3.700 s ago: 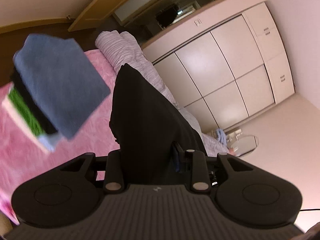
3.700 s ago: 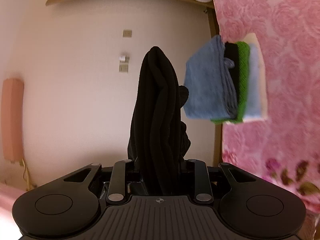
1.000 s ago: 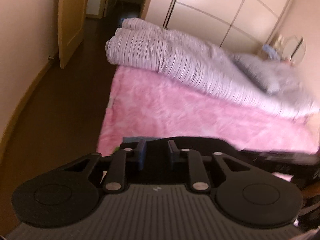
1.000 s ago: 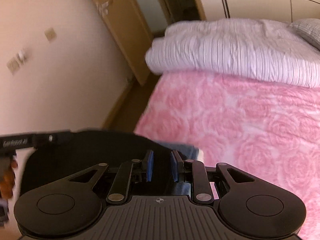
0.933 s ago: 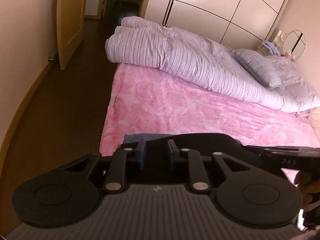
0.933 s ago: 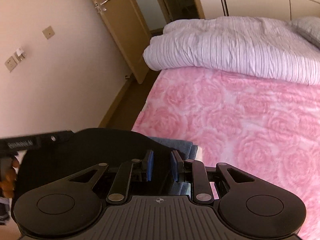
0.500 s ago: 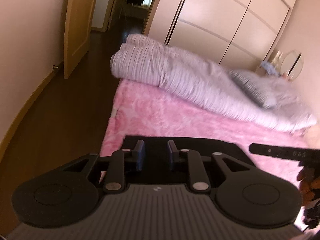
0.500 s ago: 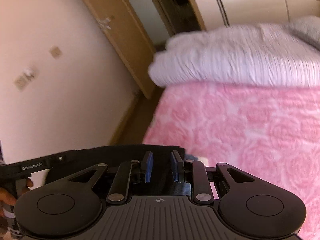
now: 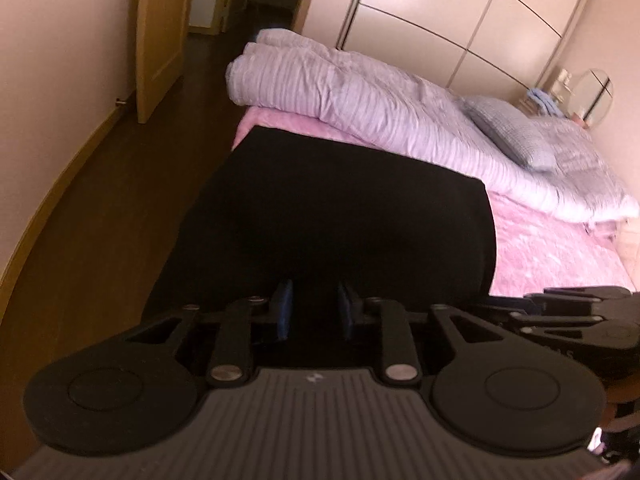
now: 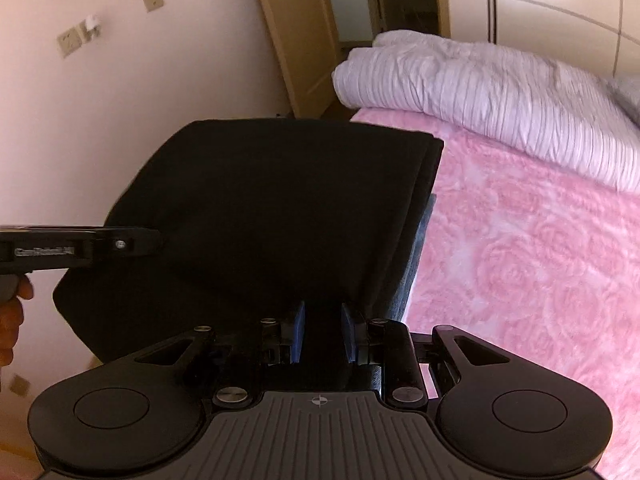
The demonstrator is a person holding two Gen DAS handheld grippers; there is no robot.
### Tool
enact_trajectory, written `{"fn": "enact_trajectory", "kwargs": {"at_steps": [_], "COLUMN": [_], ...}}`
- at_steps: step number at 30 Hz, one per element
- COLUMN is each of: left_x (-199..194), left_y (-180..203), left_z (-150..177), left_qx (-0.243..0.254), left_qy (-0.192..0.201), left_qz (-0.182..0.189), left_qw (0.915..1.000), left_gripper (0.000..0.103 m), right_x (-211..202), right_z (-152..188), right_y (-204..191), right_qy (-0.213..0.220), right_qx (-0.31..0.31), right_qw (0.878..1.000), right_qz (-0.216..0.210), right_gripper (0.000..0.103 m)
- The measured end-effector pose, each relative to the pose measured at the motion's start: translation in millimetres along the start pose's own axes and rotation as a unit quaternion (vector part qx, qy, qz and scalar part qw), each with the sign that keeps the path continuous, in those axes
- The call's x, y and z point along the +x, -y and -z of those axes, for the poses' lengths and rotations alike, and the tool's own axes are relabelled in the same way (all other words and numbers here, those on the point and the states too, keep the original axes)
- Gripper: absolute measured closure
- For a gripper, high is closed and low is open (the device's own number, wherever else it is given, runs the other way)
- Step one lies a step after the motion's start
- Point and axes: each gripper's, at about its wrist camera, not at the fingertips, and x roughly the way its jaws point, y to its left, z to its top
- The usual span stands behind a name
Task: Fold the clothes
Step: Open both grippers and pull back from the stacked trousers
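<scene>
Gripping black garment (image 9: 340, 216) in both grippers (image 9: 313, 314) (image 10: 322, 330) above bed (image 10: 540, 248); risking slippage, unfolding stacked layers through uneven tension.

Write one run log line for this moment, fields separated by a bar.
step: fold | left gripper: shut on black garment | right gripper: shut on black garment | garment: held flat over pink bedspread

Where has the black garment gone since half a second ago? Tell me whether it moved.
Yes. In the left wrist view the black garment has risen: its far edge now reaches the striped duvet, covering pink blanket that showed before.
</scene>
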Motion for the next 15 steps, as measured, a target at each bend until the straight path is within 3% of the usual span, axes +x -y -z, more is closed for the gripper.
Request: {"fn": "enact_trajectory", "kwargs": {"at_steps": [4, 9, 15], "left_x": [-22, -58, -59], "left_y": [6, 17, 26], "left_z": [-2, 9, 29], "left_qx": [0.0, 0.016, 0.011], "left_qy": [0.006, 0.021, -0.006], "left_qz": [-0.008, -0.002, -0.036], "left_qw": [0.9999, 0.9996, 0.9993], "left_gripper": [0.082, 0.08, 0.079], "right_x": [-22, -65, -50], "right_z": [-5, 3, 21], "right_y": [-4, -15, -24], "right_qy": [0.017, 0.057, 0.004], "right_qx": [0.003, -0.003, -0.009], "right_qw": [1.0, 0.998, 1.0], "right_qz": [0.001, -0.032, -0.025], "right_gripper": [0.079, 0.079, 0.079]}}
